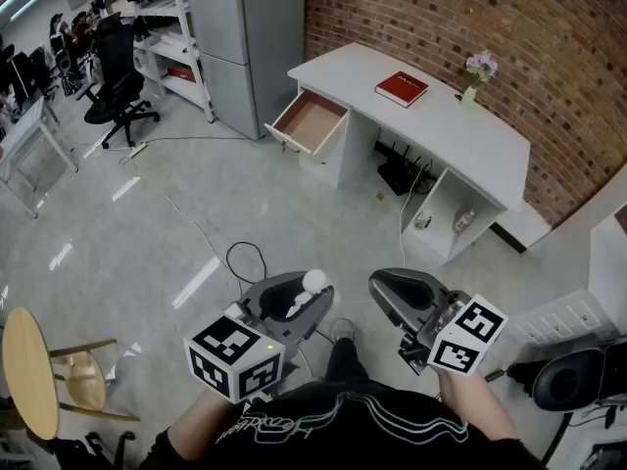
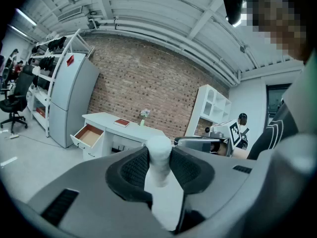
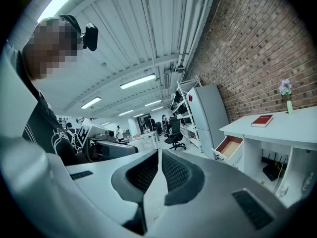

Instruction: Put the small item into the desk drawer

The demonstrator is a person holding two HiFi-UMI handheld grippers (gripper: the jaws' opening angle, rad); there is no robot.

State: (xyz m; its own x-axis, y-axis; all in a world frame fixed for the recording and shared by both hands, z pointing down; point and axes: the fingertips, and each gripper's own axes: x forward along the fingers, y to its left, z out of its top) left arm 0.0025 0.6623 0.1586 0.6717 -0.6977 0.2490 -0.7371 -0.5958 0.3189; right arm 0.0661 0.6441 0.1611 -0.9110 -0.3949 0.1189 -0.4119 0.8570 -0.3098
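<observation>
1. My left tool point(image 1: 299, 302) is clenched on the small item point(image 1: 313, 281), a white piece with a rounded top. It is pinched between the two pads, and its long axis runs along the jaws, so the rounded end pokes out past the tips.
2. My right tool point(image 1: 407, 292) is closed with nothing in it. It hangs beside the left one, both close to my body.
3. The drawer point(image 1: 312, 121) stands pulled out at the left end of the white bench point(image 1: 441, 116), with its wooden bottom bare. It is well apart from me, across open floor point(image 1: 176, 213).
4. From the left tool the drawer lies nearly straight ahead, and the tool's tips already point roughly that way. The drawer slides out toward my left, so its open mouth faces up and its front is turned toward that side.
5. I judge the left arm is the one for the job. It carries the item and sits on the drawer's side, so I need to walk forward before lowering it in.
</observation>
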